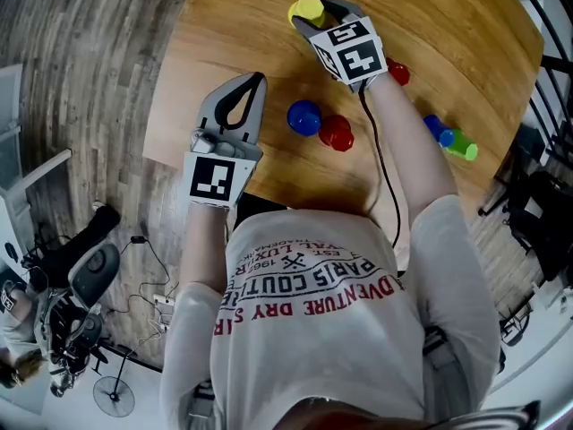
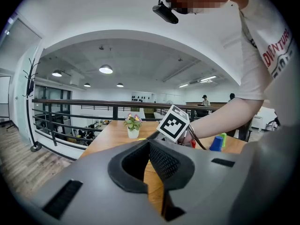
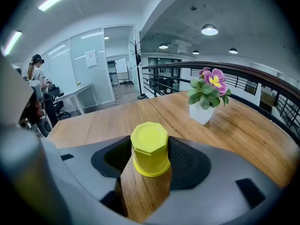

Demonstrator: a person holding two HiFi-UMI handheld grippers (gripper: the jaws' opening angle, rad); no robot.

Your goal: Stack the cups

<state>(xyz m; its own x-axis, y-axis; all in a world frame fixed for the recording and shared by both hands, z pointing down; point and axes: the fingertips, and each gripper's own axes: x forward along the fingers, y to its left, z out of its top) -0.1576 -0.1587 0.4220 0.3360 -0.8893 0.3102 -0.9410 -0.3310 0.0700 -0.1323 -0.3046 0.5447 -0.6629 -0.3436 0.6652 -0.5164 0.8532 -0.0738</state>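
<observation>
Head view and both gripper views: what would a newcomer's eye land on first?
The yellow cup, upside down on the wooden table, clamped between the right gripper's jaws at the table's far side. Next, the blue cup and red cup side by side mid-table, just right of the left gripper, whose jaws are shut and empty. The right gripper view also shows a potted flower beyond the yellow cup.
</observation>
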